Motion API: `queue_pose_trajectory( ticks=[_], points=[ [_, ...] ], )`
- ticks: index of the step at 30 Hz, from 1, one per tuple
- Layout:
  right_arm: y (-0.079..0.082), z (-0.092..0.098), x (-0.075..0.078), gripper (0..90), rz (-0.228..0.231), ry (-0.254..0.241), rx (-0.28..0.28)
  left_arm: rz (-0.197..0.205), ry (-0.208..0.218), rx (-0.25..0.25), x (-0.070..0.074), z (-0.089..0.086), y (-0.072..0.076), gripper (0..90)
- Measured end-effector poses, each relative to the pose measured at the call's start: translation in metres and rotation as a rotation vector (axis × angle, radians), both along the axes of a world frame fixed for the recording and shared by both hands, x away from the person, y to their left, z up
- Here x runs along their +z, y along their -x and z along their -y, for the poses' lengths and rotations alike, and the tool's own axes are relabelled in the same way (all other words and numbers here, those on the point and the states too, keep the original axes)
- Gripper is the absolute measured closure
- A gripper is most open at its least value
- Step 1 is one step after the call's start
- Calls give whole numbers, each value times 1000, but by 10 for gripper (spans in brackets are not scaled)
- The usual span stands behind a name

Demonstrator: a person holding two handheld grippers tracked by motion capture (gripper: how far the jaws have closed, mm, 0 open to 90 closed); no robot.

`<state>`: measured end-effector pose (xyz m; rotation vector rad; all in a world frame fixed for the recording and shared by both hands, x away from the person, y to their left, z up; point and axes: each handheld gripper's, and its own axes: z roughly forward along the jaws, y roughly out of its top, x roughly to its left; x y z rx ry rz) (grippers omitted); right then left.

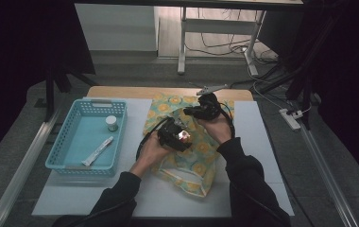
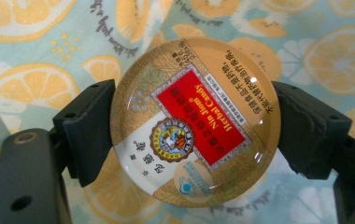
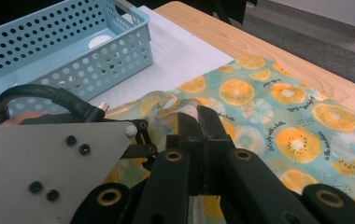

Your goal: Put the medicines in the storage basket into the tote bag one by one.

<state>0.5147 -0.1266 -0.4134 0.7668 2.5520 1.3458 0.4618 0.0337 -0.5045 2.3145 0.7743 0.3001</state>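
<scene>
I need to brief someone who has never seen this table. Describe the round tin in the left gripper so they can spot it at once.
Start at the orange-slice printed bag in the middle of the table, right of the blue basket. Just above it the left gripper clamps a round candy tin by its rim. Its gold lid with a red label reading Herbal Candy sets it apart from the small white jar and white tube in the basket.
</scene>
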Motion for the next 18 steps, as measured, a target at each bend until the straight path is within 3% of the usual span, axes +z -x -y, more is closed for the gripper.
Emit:
queue_pose_trajectory(
  ticks=[10,18],
  points=[
    [-2,0,-4,900,-2,3,-8,38,-38,16,-12,5,-3,194],
    [-1,2,-3,900,0,0,-12,40,6,23,-6,4,-2,122]
  ],
)
